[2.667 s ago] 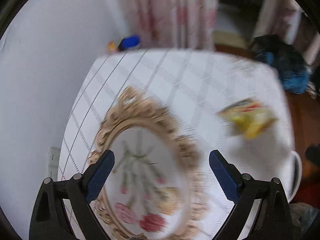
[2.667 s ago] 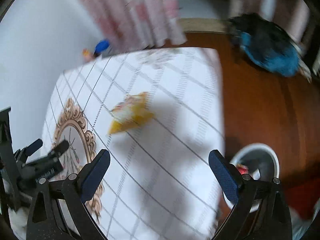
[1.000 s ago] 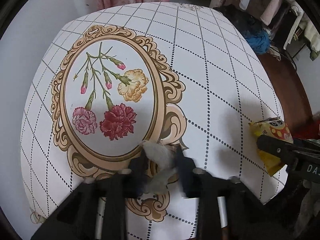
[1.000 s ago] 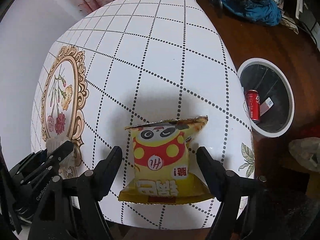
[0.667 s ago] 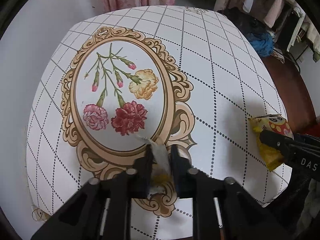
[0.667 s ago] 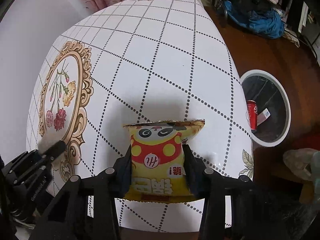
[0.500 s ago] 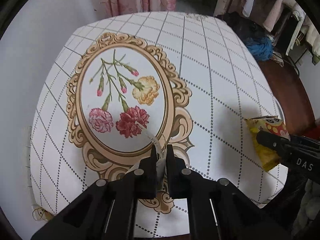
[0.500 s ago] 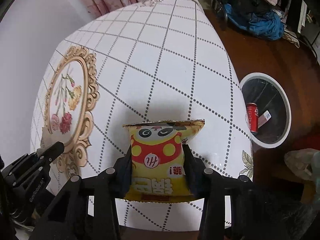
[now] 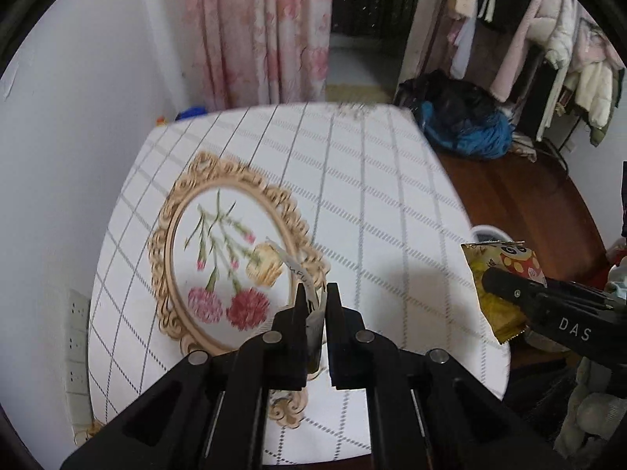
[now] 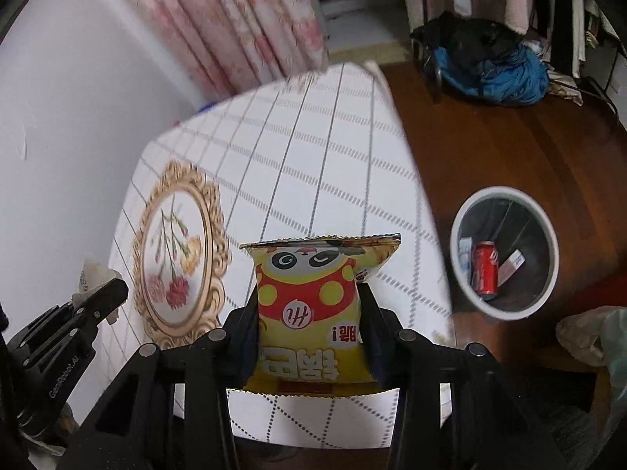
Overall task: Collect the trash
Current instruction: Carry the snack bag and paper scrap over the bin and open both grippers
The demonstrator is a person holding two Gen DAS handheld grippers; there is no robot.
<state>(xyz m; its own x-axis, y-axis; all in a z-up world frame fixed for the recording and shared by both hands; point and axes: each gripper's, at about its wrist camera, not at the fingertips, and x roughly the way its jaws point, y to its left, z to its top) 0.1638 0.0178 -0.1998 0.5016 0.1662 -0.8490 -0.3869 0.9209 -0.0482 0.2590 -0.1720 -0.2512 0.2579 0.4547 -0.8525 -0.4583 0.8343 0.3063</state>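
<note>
Left tongs (image 9: 316, 297): closed on a crumpled white paper scrap (image 9: 294, 267), held above the near part of the counter (image 9: 376, 203), over the gold oval frame with printed carnations (image 9: 231, 254). Scrap pinched between the two black fingers (image 9: 299, 305), a strip of it sticking out up and to the left past the tips.

Right tongs (image 10: 309, 313): clamped on a yellow snack bag (image 10: 313, 309) with a panda face and red spotted band, gripped by both side edges, sealed top edge pointing away. Bag lifted above the near right part of the counter; in the left wrist view, same bag (image 9: 495, 274) at the right edge, past the counter's right border, with the right tongs (image 9: 548, 305) lettered "DAS" across it.

Counter cover: white with a dotted diamond grid. Wall (image 9: 78, 137) along the left side; pink floral curtain (image 9: 258, 31) beyond the far end.

On the brown wooden floor (image 10: 490, 137) to the right of the counter: round white-rimmed bin (image 10: 456, 243), open at the top, holding a red can (image 10: 486, 270) and some pale scraps. Far right: blue and black bundle of cloth (image 10: 493, 62) on the floor; hanging clothes (image 9: 548, 31) behind it.
</note>
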